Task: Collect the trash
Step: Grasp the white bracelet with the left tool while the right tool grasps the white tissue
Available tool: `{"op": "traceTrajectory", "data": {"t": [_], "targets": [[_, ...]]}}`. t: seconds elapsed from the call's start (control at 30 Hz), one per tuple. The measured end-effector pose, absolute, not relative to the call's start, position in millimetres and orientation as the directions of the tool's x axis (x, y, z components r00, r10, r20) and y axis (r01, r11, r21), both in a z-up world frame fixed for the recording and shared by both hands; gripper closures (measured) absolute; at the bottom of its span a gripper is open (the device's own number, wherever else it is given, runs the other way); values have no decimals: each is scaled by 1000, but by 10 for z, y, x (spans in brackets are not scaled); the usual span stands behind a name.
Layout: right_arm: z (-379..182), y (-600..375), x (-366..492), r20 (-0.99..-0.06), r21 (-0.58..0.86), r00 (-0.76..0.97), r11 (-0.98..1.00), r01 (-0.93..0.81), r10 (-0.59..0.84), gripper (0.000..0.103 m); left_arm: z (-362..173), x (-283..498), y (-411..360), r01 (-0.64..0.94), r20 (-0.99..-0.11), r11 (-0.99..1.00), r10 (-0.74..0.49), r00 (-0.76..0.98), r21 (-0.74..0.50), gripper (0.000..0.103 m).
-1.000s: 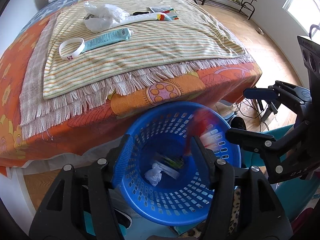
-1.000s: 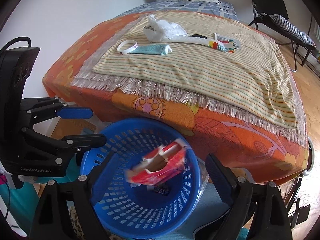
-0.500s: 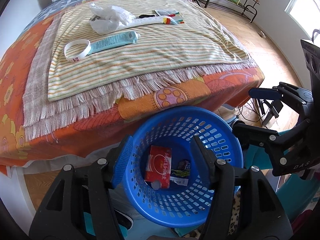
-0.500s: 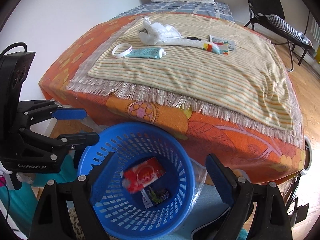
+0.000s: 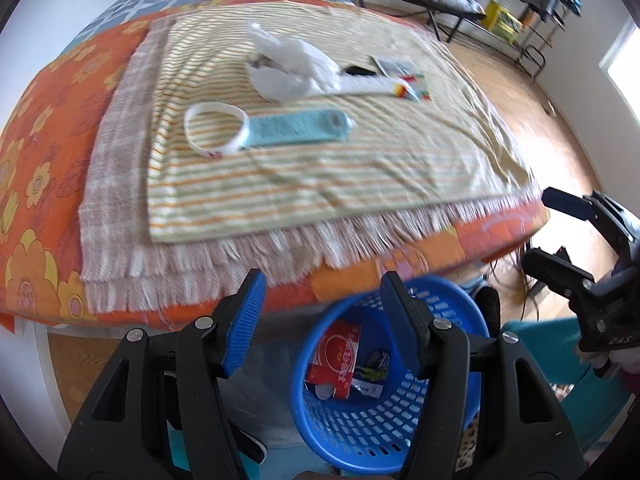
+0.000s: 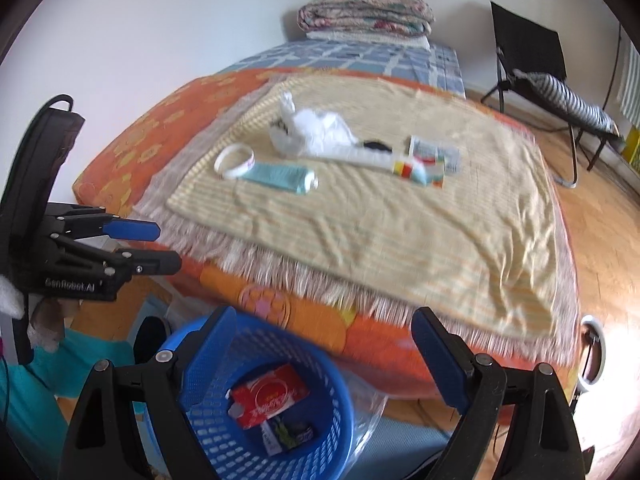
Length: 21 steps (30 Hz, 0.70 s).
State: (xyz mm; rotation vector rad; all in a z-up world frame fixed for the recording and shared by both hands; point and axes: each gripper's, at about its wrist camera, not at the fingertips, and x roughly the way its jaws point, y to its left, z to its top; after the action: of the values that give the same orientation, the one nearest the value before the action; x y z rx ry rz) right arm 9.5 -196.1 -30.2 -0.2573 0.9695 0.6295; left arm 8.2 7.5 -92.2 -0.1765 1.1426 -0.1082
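A blue perforated basket stands on the floor by the bed and holds a red packet and small wrappers. On the striped blanket lie a white plastic bag, a white wristband, a teal tube, a white tube with a coloured end and a small card pack. My left gripper is open and empty above the basket. My right gripper is open and empty too.
The bed has an orange flowered cover and a fringed striped blanket. Folded quilts lie at the bed's far end. A black folding chair stands on the wooden floor to the right. A clear plastic bag lies beside the basket.
The red packet fell from my right gripper into the basket and settled there. Both grippers have since tilted up and moved toward the bed, so the basket sits lower in both views.
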Motion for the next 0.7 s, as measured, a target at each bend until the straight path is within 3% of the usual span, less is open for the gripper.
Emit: {"op": "traceTrajectory", "data": {"t": [0.13, 0.43, 0.5, 0.6, 0.7], "targets": [[-164, -1887, 292, -811, 64, 434, 797, -600, 392, 12, -882, 259, 338, -63, -891, 980, -145, 430, -190, 42], [38, -1725, 925, -772, 220, 399, 797, -562, 495, 12, -923, 668, 888, -191, -886, 957, -113, 450, -219, 42], [56, -1654, 1064, -766, 239, 394, 793, -560, 509, 12, -947, 771, 957, -200, -888, 956, -105, 447, -214, 52], [59, -1523, 1239, -763, 254, 384, 787, -562, 520, 13, -1019, 918, 1029, -219, -897, 952, -105, 430, -216, 55], [8, -1376, 1420, -766, 291, 351, 778, -557, 538, 13, -1108, 1060, 1082, -242, -905, 941, -124, 406, -237, 68]]}}
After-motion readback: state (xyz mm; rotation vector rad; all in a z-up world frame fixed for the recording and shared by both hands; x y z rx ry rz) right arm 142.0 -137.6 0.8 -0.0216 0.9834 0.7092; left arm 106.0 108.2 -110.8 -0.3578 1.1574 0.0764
